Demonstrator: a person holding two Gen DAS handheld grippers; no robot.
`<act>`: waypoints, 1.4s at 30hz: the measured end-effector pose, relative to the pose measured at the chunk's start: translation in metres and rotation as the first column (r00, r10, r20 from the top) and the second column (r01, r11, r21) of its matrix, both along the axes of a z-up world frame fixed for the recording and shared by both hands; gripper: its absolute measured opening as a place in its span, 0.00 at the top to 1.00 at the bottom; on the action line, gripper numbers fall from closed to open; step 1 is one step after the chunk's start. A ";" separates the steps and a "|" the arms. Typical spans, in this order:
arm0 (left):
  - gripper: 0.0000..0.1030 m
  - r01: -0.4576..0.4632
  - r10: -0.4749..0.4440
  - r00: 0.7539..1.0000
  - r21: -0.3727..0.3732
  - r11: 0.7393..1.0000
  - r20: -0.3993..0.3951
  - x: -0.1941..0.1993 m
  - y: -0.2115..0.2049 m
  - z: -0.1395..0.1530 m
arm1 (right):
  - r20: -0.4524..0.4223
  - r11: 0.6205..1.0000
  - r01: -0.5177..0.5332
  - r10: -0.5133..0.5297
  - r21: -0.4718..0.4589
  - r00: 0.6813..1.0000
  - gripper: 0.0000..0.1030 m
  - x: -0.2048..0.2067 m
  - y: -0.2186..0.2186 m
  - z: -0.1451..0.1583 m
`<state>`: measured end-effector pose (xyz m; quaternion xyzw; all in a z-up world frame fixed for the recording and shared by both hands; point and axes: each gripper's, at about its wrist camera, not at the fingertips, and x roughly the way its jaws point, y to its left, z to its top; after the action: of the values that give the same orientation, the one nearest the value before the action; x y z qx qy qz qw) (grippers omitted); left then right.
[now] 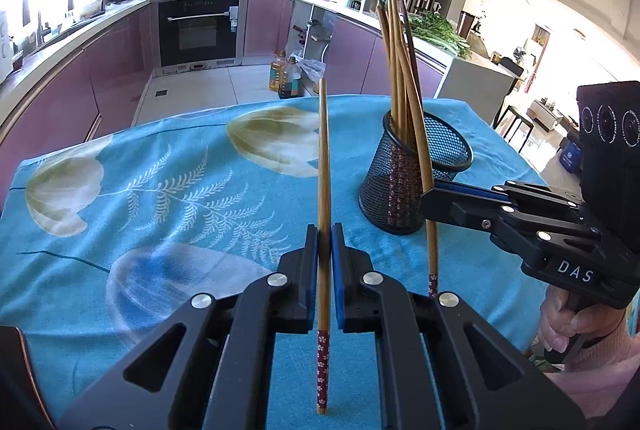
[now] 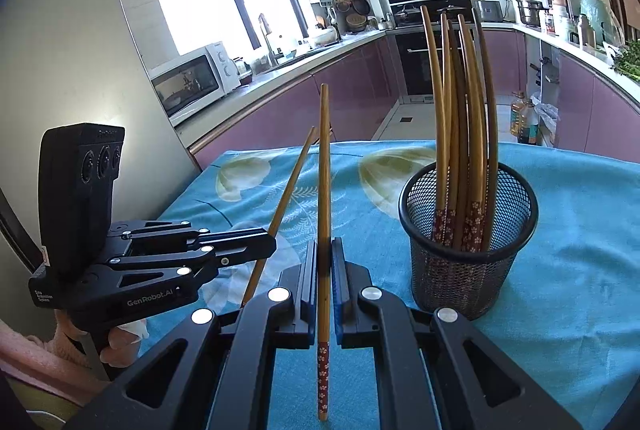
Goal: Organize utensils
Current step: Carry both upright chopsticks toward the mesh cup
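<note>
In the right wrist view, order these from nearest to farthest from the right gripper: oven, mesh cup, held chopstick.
1. Held chopstick, clamped in the right gripper.
2. Mesh cup, just right, on the cloth.
3. Oven, far behind, under the counter.

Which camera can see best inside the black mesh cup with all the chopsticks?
The right wrist view. It looks down past the rim of the mesh cup, so the flowered ends of the chopsticks inside show. In the left wrist view the cup sits farther off, partly behind the right gripper.
</note>
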<state>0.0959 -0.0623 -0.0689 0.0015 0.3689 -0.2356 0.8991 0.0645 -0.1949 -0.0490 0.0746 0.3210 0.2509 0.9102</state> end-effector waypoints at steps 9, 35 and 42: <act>0.93 0.015 -0.015 1.000 -0.016 1.000 0.007 -0.004 0.000 0.008 | 0.019 1.000 0.007 -0.007 0.012 1.000 0.95 -0.004 -0.004 0.005; 0.93 0.036 -0.035 0.999 -0.035 0.999 0.032 -0.008 -0.001 0.021 | 0.068 0.999 0.030 -0.032 0.030 0.997 0.94 -0.009 -0.018 0.016; 0.93 0.041 -0.039 0.998 -0.033 0.999 0.044 -0.009 -0.003 0.025 | 0.082 0.999 0.034 -0.037 0.031 0.996 0.94 -0.010 -0.020 0.021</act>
<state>0.0871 -0.0653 -0.0440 -0.0012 0.3453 -0.2597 0.9019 0.0543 -0.2154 -0.0282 0.0833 0.2782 0.2423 0.9257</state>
